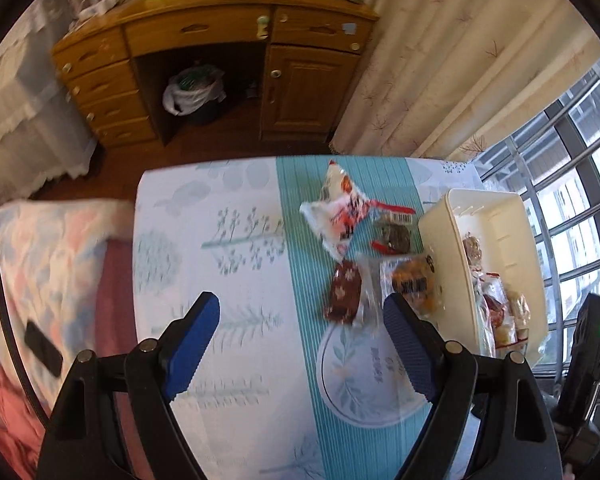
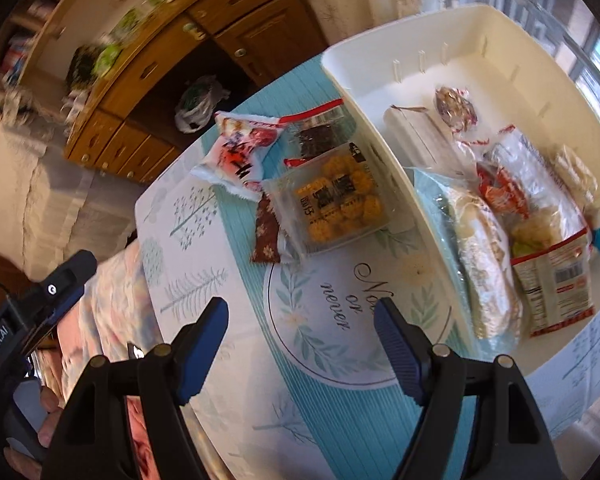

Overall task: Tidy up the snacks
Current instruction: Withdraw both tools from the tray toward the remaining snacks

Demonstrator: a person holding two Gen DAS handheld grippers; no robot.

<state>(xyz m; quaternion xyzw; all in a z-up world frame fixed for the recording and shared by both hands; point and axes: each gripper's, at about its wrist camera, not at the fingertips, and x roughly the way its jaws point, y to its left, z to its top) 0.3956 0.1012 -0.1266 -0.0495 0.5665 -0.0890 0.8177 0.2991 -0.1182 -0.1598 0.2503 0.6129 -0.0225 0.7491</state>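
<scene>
— Both of them are released, nothing between the blue pads. The left hand-held gripper point(image 1: 300, 344) hovers over the bench point(image 1: 228, 280), and the right hand-held gripper point(image 2: 300, 344) hangs over the printed cloth near the bin.

— What's closest to take?

— Just ahead of the left one lies the dark red wrapped cake point(image 1: 343, 293), a small soft pillow in glossy film. Beside it, towards the bin, is the clear pack of yellow puffs point(image 2: 332, 196): I'd guess light, crinkly, easily crushed. Pinch those by the sealed edge, not the middle.

— And further out?

— The white-and-red pouch point(image 1: 338, 210) and a dark snack in a clear sleeve point(image 1: 394, 234), all slippery plastic. To the right of them stands the cream plastic bin point(image 2: 364, 80), stiff and smooth-walled, already holding several packets.
</scene>
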